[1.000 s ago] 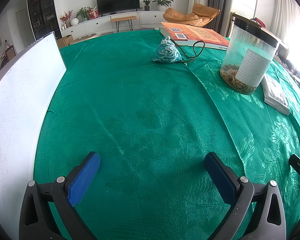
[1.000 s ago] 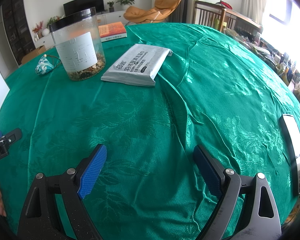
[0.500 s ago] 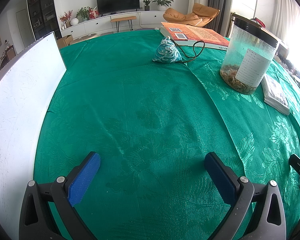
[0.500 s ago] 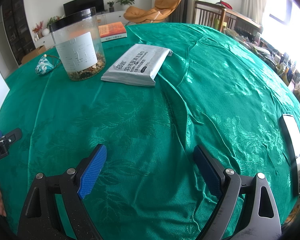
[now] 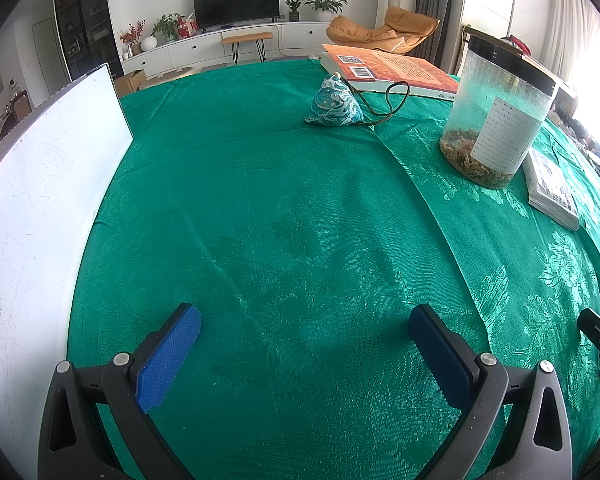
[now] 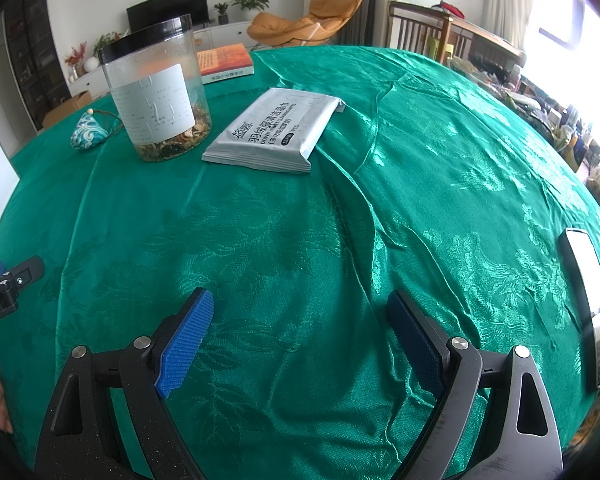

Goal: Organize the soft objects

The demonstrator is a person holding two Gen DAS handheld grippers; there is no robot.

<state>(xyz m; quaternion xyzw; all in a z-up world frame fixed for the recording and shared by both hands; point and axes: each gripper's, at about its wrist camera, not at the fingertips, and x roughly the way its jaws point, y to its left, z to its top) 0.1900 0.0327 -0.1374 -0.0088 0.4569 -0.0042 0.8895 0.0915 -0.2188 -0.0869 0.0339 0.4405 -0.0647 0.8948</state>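
A small teal patterned fabric pouch (image 5: 334,103) with a dark cord lies far ahead of my left gripper (image 5: 305,326), which is open over bare green tablecloth. The same pouch (image 6: 89,133) shows at the far left in the right wrist view. A soft grey pack of wipes (image 6: 274,129) lies flat ahead of my right gripper (image 6: 300,312), also open and holding nothing. That pack's edge (image 5: 552,190) shows at the right in the left wrist view.
A clear jar with a black lid (image 5: 496,110) stands between pouch and wipes, seen also as the jar (image 6: 156,90). An orange book (image 5: 388,70) lies behind it. A white board (image 5: 36,208) stands at the left. A phone (image 6: 590,304) lies at the right table edge.
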